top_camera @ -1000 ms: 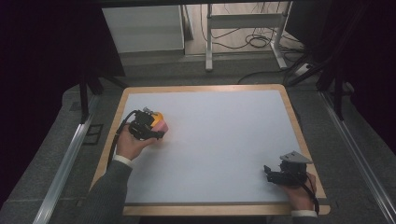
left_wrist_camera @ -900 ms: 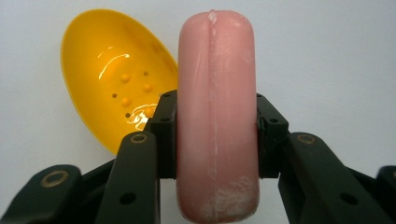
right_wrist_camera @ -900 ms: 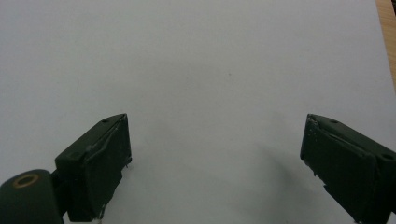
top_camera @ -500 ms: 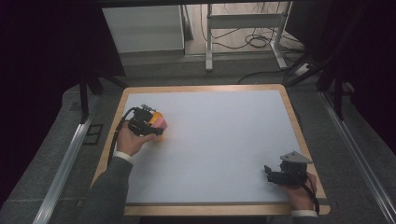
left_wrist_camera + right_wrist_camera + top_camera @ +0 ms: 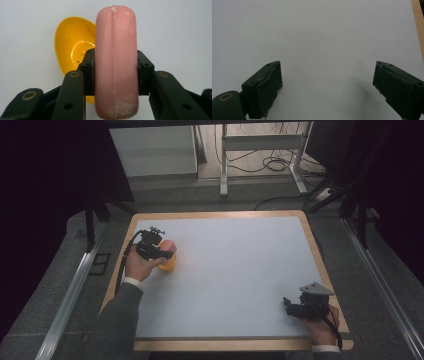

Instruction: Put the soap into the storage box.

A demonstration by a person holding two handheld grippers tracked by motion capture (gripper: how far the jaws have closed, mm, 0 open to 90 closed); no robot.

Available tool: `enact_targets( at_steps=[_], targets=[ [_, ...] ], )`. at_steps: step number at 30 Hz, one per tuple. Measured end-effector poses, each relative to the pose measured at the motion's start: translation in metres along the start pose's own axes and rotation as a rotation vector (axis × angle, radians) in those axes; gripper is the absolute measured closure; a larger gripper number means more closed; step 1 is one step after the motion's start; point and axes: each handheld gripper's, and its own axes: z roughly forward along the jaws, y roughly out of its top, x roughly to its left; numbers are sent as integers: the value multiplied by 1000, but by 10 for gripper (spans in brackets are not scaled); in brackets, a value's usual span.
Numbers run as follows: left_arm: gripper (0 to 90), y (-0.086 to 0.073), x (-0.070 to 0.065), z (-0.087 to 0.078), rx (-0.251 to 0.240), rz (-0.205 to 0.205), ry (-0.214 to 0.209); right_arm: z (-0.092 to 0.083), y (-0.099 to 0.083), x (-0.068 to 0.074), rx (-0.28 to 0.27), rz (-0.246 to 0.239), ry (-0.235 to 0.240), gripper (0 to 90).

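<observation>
Left gripper (image 5: 159, 251): held in the left hand (image 5: 140, 265) near the table's far-left corner. Jaws clamped on a pink sausage (image 5: 115, 62), one jaw on each long side; in the left gripper view the sausage stands lengthwise between them and reaches past the jaw tips. A pale seam runs down its middle, with whitish scuffing at the near end.

Yellow bowl (image 5: 71, 50): a small glossy dish, lying on the white mat directly under and behind the sausage, partly covered by it and by the left-hand jaw in the left gripper view. In the high view the bowl (image 5: 169, 264) sits just beside the left hand, under the gripper. Whether sausage and bowl touch cannot be told.

Right gripper (image 5: 296, 306): held in the right hand (image 5: 322, 325) at the near-right corner of the mat (image 5: 240, 270), well apart from the left gripper. Jaws spread wide, holding nothing; bare mat lies between them, the table's wooden edge (image 5: 417, 20) just off to one side.
</observation>
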Motion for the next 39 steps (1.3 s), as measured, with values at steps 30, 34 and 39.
enact_targets(
  at_steps=[30,34,39],
  targets=[
    [602,2,14,20,-7,-137,47,-1,0,-1,-2,1,-3,82],
    [602,2,13,23,-3,-139,49,0,0,0,1,-1,-1,82],
    [601,0,15,27,10,-146,50,0,0,0,3,-2,0,82]
  ],
)
